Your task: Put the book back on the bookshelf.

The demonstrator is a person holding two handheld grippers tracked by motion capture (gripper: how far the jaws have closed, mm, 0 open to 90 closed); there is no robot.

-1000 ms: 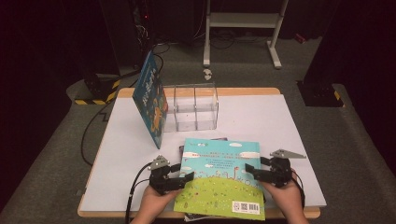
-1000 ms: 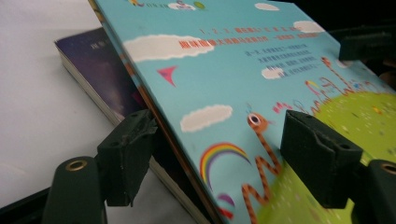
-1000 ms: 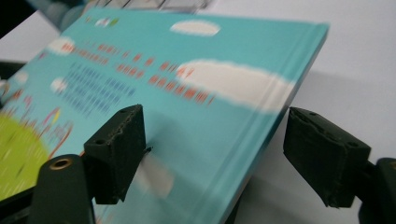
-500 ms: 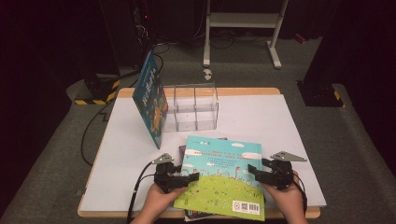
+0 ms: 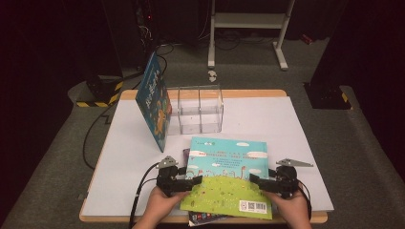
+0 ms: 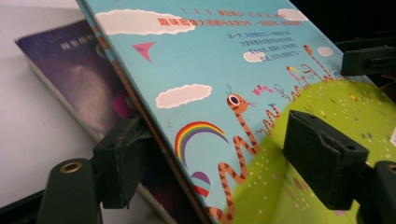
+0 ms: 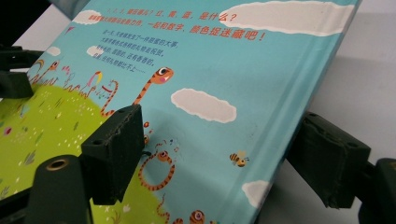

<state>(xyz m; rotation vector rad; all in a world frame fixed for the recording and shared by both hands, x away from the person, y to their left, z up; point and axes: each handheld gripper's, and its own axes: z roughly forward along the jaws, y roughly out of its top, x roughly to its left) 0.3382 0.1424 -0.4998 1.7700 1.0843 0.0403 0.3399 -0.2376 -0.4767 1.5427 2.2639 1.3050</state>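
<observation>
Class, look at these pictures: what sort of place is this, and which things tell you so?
Probably a lab or studio set up for recording: a white-topped wooden table stands alone on grey carpet, dark curtains surround it, and cables and a white metal stand sit behind.

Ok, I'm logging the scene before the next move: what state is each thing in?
Picture book: closed, back cover up, atop the purple book.
Purple book: closed, flat.
Blue book: standing, leaning on the clear box.
Clear box: upright, empty.
Left gripper: open, astride the picture book's edge.
Right gripper: jaws just opening, book edge between them.
</observation>
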